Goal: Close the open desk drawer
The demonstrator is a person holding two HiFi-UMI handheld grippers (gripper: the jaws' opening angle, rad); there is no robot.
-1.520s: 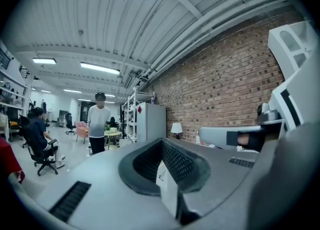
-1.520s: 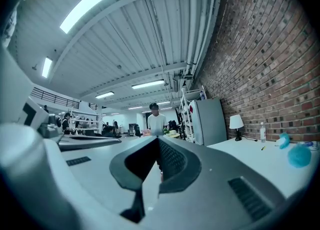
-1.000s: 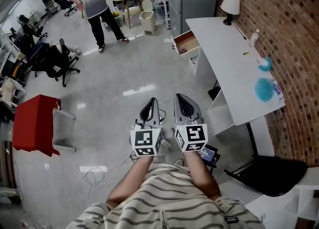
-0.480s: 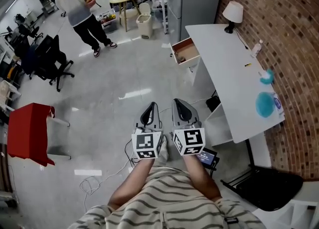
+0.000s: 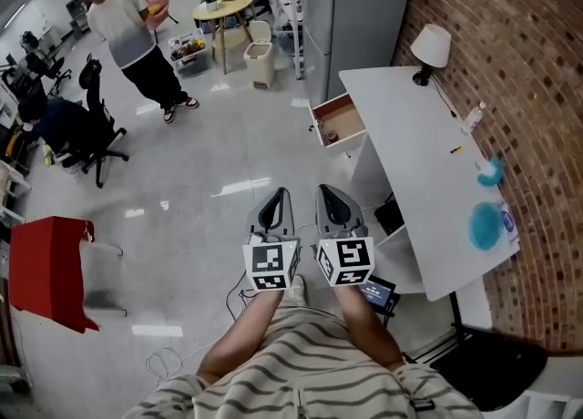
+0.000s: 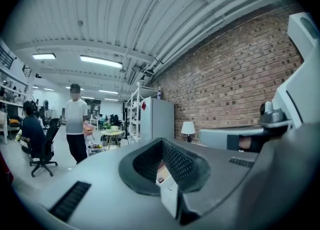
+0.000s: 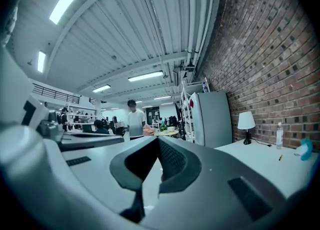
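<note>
The left gripper (image 5: 276, 195) and right gripper (image 5: 329, 192) have light grey moulded shells. Each has a dark rounded opening lined with black ribbed pads (image 6: 175, 160). Each carries a white cube (image 5: 271, 267) printed with black square markers. The shirt (image 5: 310, 362) is short-sleeved, pale with dark horizontal stripes.

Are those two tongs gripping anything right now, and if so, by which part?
Nothing is held. The left tongs and right tongs are both closed on empty air, well short of the open drawer.
</note>
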